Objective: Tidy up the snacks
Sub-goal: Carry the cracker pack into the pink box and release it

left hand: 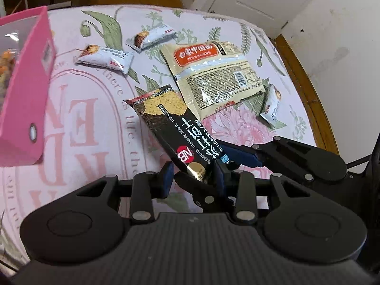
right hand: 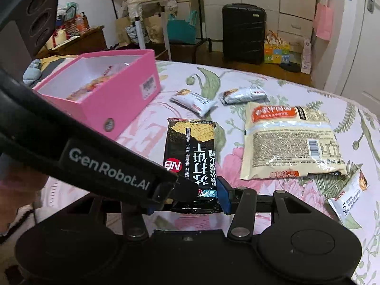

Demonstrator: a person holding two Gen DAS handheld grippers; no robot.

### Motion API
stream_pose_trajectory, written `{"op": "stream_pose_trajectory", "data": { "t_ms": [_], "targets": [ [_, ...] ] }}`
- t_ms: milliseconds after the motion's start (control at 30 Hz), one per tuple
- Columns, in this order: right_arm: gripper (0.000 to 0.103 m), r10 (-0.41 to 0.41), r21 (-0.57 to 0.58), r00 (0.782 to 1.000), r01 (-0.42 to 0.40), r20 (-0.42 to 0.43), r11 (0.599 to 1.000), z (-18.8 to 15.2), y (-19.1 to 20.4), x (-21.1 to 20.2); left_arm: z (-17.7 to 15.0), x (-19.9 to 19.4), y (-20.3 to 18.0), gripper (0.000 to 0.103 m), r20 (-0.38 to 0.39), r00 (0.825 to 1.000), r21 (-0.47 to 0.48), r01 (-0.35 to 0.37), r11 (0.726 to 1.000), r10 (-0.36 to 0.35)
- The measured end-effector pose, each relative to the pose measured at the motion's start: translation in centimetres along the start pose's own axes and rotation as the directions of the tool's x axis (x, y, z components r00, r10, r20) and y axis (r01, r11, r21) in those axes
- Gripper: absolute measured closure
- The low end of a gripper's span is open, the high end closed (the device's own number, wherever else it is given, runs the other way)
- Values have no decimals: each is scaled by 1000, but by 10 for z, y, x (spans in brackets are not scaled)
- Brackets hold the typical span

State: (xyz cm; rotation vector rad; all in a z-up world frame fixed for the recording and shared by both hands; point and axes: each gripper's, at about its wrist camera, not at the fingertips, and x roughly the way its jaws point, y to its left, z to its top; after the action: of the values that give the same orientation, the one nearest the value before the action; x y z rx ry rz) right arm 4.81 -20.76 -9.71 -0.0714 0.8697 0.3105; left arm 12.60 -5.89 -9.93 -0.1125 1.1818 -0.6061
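Presently, cracker pack: a long black glossy foil cracker pack (left hand: pixel 166 123) (right hand: pixel 192 156) is held above the bedspread at its near, crimped end.
Long axis: it runs away from both grippers, its far end with the printed yellow cracker pointing toward the two small white bars; in the left wrist view it leans up and to the left.
Right gripper (right hand: pixel 190 198): blue pads pressed on the pack's near end from either side, clamped on it.
Left gripper (left hand: pixel 193 178): its blue pads sit on either side of the same near end and of the right gripper's finger; whether they press on it I cannot tell.
Pink box (left hand: pixel 26 90) (right hand: pixel 104 95): rigid, rectangular, open-topped cardboard with a white lining, left of the pack, with orange-printed snacks inside.
Beige pouch (left hand: pixel 213 76) (right hand: pixel 289 140): flat, crinkled plastic snack bag with an orange label and a barcode, lying just right of the pack.
Small white bars: soft pillow-shaped wrappers, two (left hand: pixel 105 58) (left hand: pixel 152 38) (right hand: pixel 194 101) (right hand: pixel 244 95) beyond the pack and one (left hand: pixel 272 105) (right hand: pixel 349 197) partly under the pouch's near right corner.
Bedspread (left hand: pixel 95 123) (right hand: pixel 261 78): pink and white floral cloth with green leaves and large pale lettering.
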Motion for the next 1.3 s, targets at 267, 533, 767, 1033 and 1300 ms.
{"op": "stream_pose_trajectory", "data": {
  "t_ms": [267,533,767,1033,1300],
  "targets": [
    [49,10,-127,996,1,85,992,23,48,-15,-10,-59,22,68,111,993,-16,-29,999,30],
    [49,77,-211,987,-45,142,976,64,83,0,2,-101,64,68,198,976,-62,-84,995,95],
    [49,153,-308,977,-101,149,946,98,122,31,9,-126,124,67,250,957,-167,-108,980,148],
    [49,246,-427,967,-194,69,883,118,155,66,1,-133,185,68,238,953,-298,-113,948,188],
    [46,344,-399,938,-329,-34,856,148,170,112,14,-127,225,62,152,956,-408,-170,897,250]
  ]
}}
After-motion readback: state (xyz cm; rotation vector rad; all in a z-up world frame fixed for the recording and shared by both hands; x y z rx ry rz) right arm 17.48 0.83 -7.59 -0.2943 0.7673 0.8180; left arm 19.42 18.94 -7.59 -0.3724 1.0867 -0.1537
